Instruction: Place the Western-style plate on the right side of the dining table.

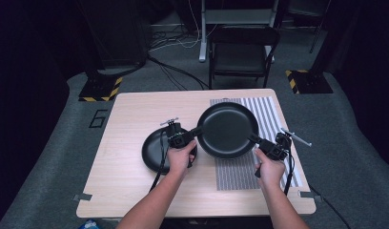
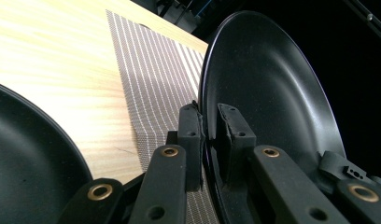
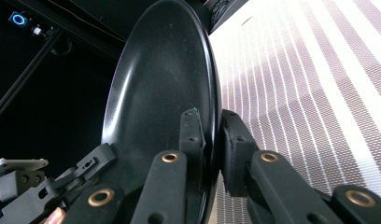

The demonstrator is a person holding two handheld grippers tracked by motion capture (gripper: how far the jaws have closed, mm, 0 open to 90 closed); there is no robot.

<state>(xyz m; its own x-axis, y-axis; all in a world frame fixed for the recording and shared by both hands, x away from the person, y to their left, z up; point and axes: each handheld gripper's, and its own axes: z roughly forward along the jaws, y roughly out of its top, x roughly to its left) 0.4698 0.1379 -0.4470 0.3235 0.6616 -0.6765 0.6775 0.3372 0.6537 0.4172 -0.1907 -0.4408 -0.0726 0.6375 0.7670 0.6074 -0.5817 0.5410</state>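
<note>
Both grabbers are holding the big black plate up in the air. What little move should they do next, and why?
Probably ease the big plate down flat onto the striped mat. The left gripper and right gripper each pinch its rim on opposite sides, and it hangs over the mat, beside the smaller plate lying on the table.

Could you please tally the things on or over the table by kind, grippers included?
Black plates: 2, one held up by both grippers, one lying on the table
Striped mats: 1
Grippers: 2, left and right
Total: 5
</note>
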